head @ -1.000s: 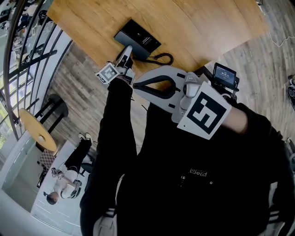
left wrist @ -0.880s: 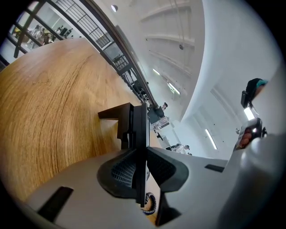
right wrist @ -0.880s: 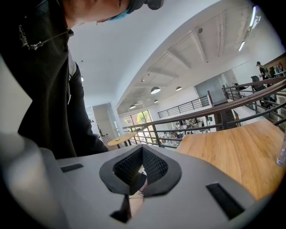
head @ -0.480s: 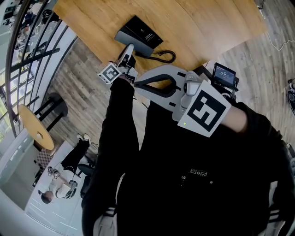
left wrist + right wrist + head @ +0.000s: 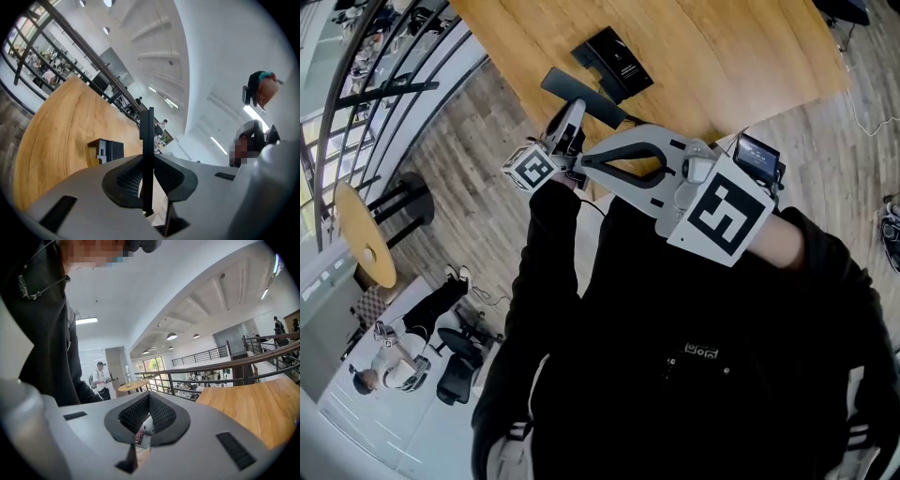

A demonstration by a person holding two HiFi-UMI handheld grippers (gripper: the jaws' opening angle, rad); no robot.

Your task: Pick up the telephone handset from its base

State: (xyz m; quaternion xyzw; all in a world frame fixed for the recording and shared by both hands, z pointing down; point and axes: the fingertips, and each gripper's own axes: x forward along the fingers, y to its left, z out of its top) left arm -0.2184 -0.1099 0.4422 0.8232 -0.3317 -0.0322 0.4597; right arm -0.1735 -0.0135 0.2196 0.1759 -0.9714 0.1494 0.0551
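The worktop's near edge runs slantwise, with floor past it at 8 o'clock and open wood at the base's 3 o'clock. The handset is off the base, at its 7 o'clock over that edge. Its long axis runs 10 to 4 o'clock. One handset, one base. The left gripper's fingers clamp the handset. The right gripper, just beside, has its fingers clenched on nothing.

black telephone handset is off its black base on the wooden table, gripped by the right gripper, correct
No: the left gripper grips the black telephone handset, as the left gripper view shows; the right gripper is shut on nothing. The handset is indeed off its black base on the wooden table.
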